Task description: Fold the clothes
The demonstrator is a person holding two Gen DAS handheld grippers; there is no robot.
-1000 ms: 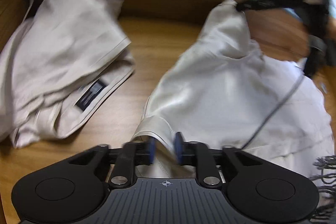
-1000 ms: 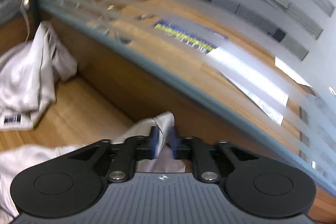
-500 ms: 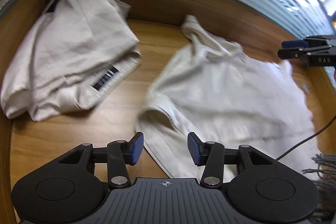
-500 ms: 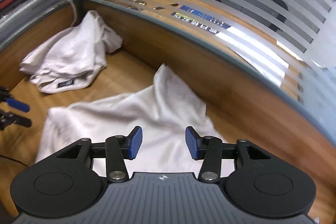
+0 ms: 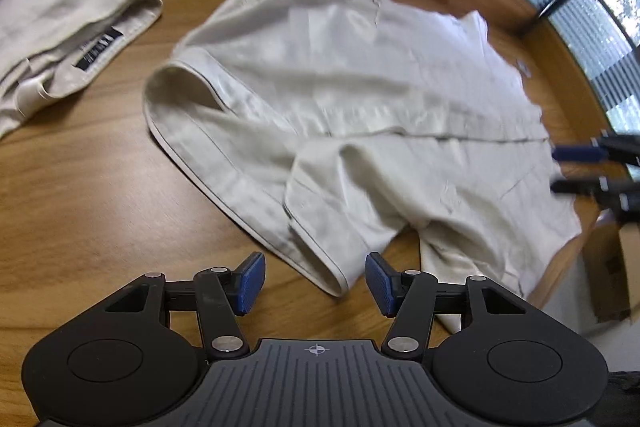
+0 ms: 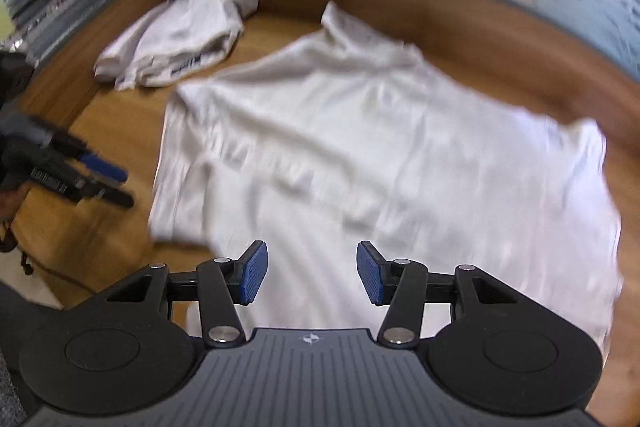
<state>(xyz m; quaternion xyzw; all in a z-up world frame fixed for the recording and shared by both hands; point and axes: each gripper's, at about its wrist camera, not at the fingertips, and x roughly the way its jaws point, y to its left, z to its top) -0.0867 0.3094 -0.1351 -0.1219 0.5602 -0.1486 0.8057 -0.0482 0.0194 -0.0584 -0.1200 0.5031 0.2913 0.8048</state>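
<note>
**Desk:** What's the frame?

**Photographer:** A pale shirt lies spread on a wooden table, collar toward the table's back wall, one sleeve doubled over its near-left side. Left of the shirt, against the same wall, a second garment sits bundled, its dark label showing.

**Desk:** And the grippers?

**Photographer:** Both empty. The left gripper hangs just off the shirt's near hem, jaws apart and widening, the sleeve cuff lying below the gap but untouched by either pad. The right gripper hovers over the shirt's lower body — jaws likewise parting, cloth beneath them, nothing pinched.

**Desk:** The step in hand?

**Photographer:** Laying flat before the first fold, I'd judge. To do it well, smooth the doubled sleeve and the ridges across the shirt's middle first — then take two matching points along one side, so the fold line runs straight and the far edge does not drag.
</note>
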